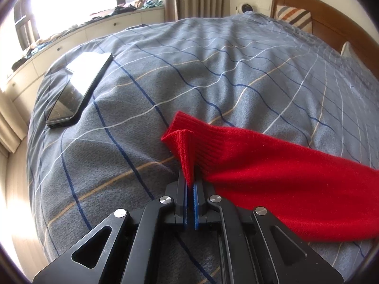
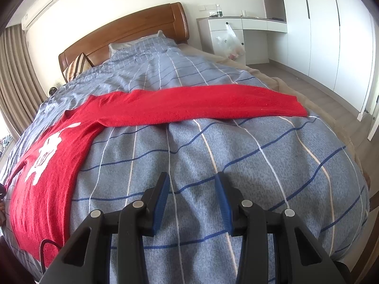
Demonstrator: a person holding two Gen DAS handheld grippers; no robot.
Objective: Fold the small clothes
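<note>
A red knitted sweater [image 2: 47, 165] with a white figure on its front lies spread on the grey checked bedspread [image 2: 213, 146]. One sleeve [image 2: 201, 104] stretches flat to the right across the bed. My left gripper [image 1: 191, 179] is shut on the ribbed cuff of the other sleeve [image 1: 272, 177] and pinches a fold of it just above the bedspread [image 1: 118, 156]. My right gripper [image 2: 192, 179] is open and empty, hovering over bare bedspread in front of the flat sleeve.
A black phone [image 1: 78, 87] lies on the bed's far left. A wooden headboard [image 2: 132, 28] with a striped pillow [image 2: 78, 67] is at the back. White cabinets [image 2: 319, 23] stand right, and a window ledge [image 1: 71, 35] with clothes stands left.
</note>
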